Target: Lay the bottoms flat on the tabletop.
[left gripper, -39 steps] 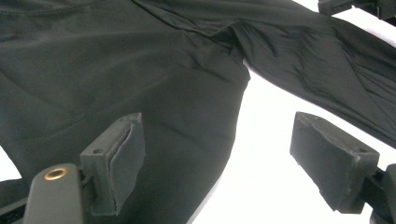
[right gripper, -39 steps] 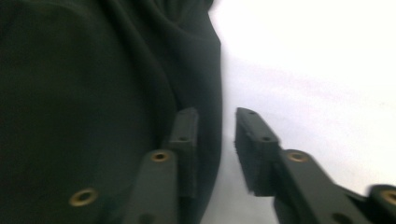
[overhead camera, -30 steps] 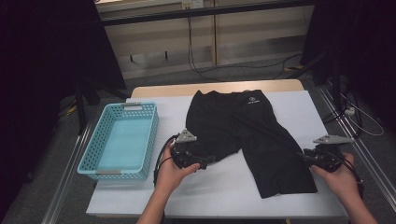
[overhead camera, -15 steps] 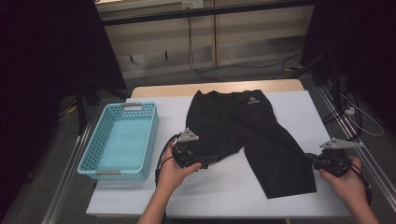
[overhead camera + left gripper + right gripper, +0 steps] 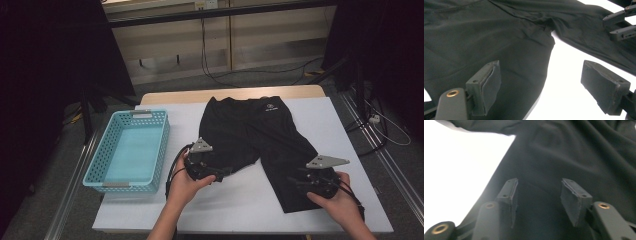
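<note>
a: what is different from a second ago?

b: the right tongs (image 5: 300, 181) have come back in over the hem of the right leg of the black shorts (image 5: 252, 135); half a second ago they sat off the cloth at the tabletop (image 5: 340, 120) edge. that leg also lies straighter and longer than it did.

a: and their state?

b: released, jaws apart with dark cloth beneath them in the right gripper view. the left tongs (image 5: 223, 173) hang at the hem of the other leg, also spread wide, one jaw over cloth and one over bare white.

a: so where are the shorts?

b: flat on the tabletop, waistband far, legs toward the person, beside the blue basket (image 5: 131, 150). the smoothing looks done; a fold probably comes next.
</note>
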`<state>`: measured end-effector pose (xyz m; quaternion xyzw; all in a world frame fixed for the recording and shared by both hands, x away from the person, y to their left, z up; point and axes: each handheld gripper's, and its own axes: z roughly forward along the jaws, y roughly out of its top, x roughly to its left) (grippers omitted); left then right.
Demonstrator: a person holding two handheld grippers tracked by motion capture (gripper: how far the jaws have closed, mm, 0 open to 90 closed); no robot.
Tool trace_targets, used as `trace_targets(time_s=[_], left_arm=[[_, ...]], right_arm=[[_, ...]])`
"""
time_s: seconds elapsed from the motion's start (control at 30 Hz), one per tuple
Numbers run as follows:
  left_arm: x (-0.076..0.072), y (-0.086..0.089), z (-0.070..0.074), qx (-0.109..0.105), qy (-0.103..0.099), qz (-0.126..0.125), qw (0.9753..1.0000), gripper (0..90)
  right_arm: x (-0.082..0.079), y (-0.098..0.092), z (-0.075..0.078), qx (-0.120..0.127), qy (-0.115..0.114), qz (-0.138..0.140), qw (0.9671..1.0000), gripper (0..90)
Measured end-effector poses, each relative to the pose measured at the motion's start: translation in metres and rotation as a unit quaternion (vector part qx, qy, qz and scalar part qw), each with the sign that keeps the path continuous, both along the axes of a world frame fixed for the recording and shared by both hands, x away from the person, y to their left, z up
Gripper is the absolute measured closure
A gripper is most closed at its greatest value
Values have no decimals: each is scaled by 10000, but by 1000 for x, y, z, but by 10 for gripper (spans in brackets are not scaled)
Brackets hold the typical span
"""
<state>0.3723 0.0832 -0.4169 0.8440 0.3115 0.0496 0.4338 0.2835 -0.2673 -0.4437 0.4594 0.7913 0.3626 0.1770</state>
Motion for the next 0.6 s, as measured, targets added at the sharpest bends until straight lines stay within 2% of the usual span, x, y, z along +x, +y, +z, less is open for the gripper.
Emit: trace_targets(time_s=[0.2, 0.3, 0.4, 0.47, 0.57, 0.6], left_arm=[[1, 3, -1, 44, -14, 39, 10000, 157], [1, 4, -1, 43, -13, 57, 10000, 156], [1, 4, -2, 59, 19, 47, 10000, 156], [0, 4, -2, 53, 27, 39, 10000, 156], [0, 4, -2, 55, 33, 40, 10000, 156], [0, 5, -1, 53, 43, 33, 10000, 156]], right_arm=[[3, 22, -6, 139, 1, 267, 9995, 383], [2, 34, -8, 92, -14, 422, 9991, 396], [2, 44, -8, 94, -26, 665, 9977, 512], [0, 48, -8, 79, 3, 822, 9966, 625], [-3, 54, -11, -120, 58, 953, 9954, 714], [-4, 55, -12, -138, -8, 965, 9952, 755]])
